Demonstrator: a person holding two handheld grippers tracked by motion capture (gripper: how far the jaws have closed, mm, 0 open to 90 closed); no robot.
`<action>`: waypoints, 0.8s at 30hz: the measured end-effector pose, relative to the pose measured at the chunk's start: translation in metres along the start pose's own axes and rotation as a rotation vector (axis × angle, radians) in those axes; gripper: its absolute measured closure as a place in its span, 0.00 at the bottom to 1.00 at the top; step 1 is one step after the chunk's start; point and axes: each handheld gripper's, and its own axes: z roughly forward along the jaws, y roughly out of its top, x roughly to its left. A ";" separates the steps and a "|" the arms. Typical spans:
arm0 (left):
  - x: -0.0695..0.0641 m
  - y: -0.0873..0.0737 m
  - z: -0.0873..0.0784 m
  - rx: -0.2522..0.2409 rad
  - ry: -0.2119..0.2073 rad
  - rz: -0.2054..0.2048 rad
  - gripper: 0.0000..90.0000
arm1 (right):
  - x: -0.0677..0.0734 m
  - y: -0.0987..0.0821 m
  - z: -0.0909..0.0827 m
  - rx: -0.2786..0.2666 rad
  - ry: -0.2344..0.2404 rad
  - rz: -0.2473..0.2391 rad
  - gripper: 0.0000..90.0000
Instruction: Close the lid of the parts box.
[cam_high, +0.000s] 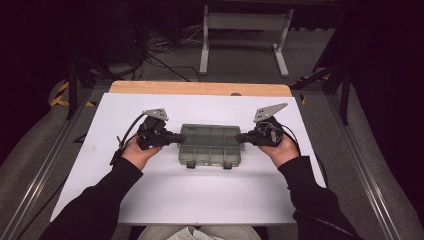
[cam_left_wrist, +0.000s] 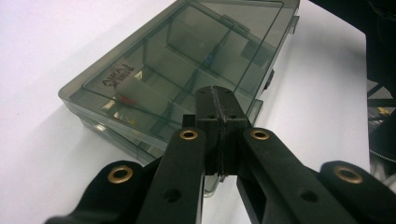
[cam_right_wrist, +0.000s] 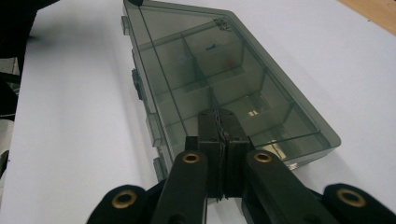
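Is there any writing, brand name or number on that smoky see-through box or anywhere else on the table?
Dark embossed mark on a corner of the lid of the grey translucent plastic compartment box: seen in the left gripper view and the right gripper view, too small and blurred to read.
White table sheet: no writing visible.

Setting: a lab or recording studio, not a home. Evidence: a white tabletop (cam_high: 200, 200) with a bare wooden edge (cam_high: 200, 88), framed on both sides by metal rails (cam_high: 45, 170); black curtains (cam_high: 385, 60) closing off the sides; grey carpet floor (cam_high: 240, 57) with loose cables (cam_high: 155, 52) and yellow-black tape marks (cam_high: 61, 97). Also present: the white legs of a second desk (cam_high: 245, 35) at the back and dark stand legs (cam_high: 75, 85) beside the tabletop.
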 end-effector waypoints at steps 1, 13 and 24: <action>0.000 0.000 0.000 0.000 0.000 0.000 1.00 | 0.001 -0.001 0.001 0.004 0.002 0.000 0.99; -0.003 -0.005 0.005 0.048 -0.012 -0.002 1.00 | 0.007 -0.003 0.008 0.049 0.015 -0.015 0.99; -0.003 -0.007 0.012 0.099 -0.023 0.000 1.00 | 0.012 -0.004 0.013 0.096 0.016 -0.039 0.99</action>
